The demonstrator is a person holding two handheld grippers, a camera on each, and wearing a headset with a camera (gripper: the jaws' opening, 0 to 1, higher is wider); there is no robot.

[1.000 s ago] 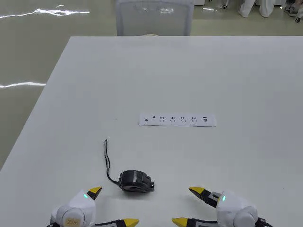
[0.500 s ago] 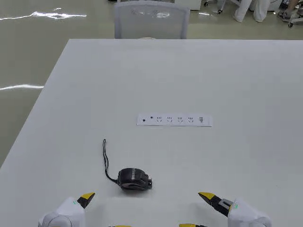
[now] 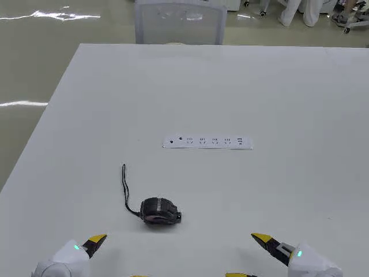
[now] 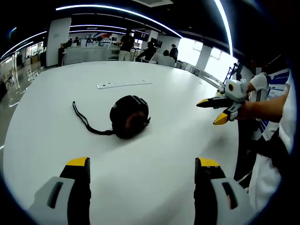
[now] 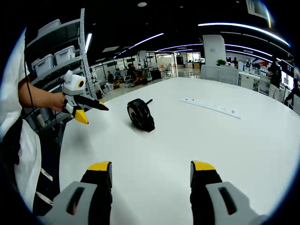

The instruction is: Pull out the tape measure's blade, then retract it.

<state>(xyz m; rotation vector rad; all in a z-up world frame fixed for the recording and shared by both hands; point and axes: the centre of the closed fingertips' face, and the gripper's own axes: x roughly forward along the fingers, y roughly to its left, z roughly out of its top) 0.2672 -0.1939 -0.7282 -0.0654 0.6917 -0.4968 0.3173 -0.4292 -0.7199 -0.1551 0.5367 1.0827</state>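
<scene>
Just round black tape measure (image 3: 160, 210), corded.

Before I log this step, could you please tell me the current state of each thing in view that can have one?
tape measure: blade fully in, resting on the table, not gripped.
strap: slack, laid out on the table.
left gripper: open, empty.
right gripper: open, empty.
power strip: nothing plugged in.
</scene>
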